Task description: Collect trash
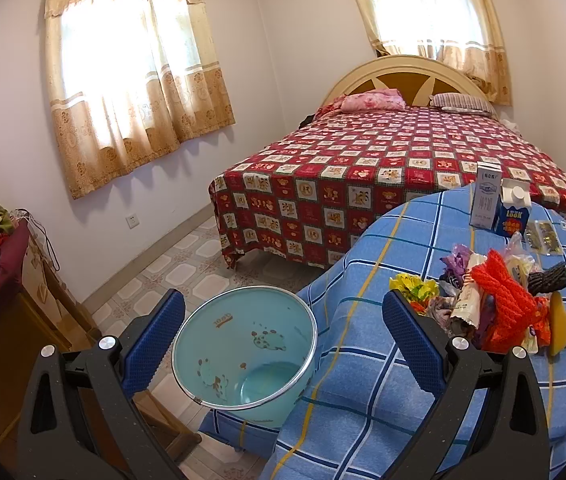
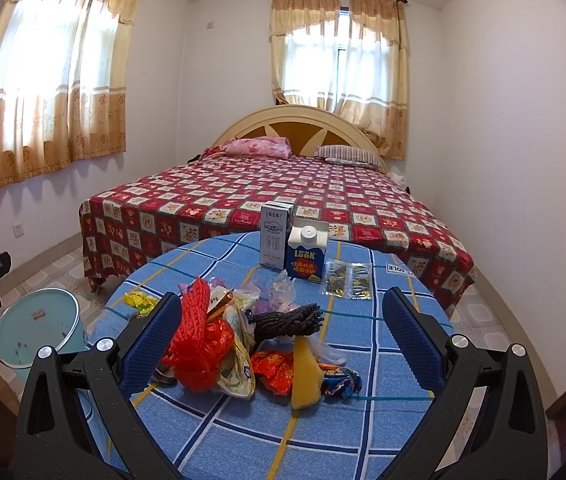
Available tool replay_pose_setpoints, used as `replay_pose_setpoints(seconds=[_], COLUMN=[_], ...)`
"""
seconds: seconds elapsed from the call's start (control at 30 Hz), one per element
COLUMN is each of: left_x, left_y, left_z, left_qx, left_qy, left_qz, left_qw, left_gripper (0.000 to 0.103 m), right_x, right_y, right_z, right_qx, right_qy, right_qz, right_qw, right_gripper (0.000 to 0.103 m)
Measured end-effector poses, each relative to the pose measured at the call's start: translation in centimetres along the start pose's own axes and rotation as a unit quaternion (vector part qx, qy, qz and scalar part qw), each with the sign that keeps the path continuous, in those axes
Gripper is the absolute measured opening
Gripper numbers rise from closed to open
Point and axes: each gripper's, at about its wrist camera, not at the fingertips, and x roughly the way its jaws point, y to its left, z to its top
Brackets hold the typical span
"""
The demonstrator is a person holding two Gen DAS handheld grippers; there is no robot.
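The big bed (image 2: 267, 196) with a red checked cover fills the back of the room. In front of it stands a round worktop (image 2: 323, 432) under a blue checked cloth. A pale blue bin (image 1: 243, 356) sits on the floor just beside the worktop, on its left side, and nothing shows inside it.

The left gripper (image 1: 283, 340) is held up over the bin and points a little downward. Its jaws are spread wide and hold nothing. The bin's mouth lies right between them, lower down. The trash pile is off to the right, past the right jaw.

The right gripper (image 2: 281, 332) is held over the worktop and looks straight at the bed. Its jaws are spread wide too and grip nothing. The trash pile (image 2: 243, 344) lies on the cloth between them, closer to the left jaw.

In the pile there is a red net bag (image 2: 199, 344), a dark woolly bundle (image 2: 291, 320), a yellow sponge (image 2: 305, 376), a red wrapper (image 2: 273, 372) and a small blue wrapper (image 2: 343, 382). They touch each other.

Behind the pile stand two cartons, side by side and upright: a tall white carton (image 2: 275, 236) and a short blue carton (image 2: 307, 256). Clear packets (image 2: 349, 280) lie flat just right of the blue carton.
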Motion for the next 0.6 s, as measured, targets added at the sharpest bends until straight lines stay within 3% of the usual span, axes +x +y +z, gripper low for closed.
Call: replay_pose_setpoints(seconds=[0.37, 0.6], left_x=[0.3, 2.9], left_y=[-0.2, -1.0], left_z=[-0.4, -1.6], left_qx=[0.004, 0.017], left_qy=[0.002, 0.030], left_qz=[0.001, -0.002], left_qw=[1.0000, 0.9994], left_gripper=[0.097, 0.097], right_x=[0.4, 2.3], right_y=[-0.2, -1.9], right_z=[-0.1, -1.2], right_qx=[0.000, 0.015], right_qy=[0.003, 0.018], right_qz=[-0.003, -0.021], right_qw=[1.000, 0.999], right_gripper=[0.098, 0.098])
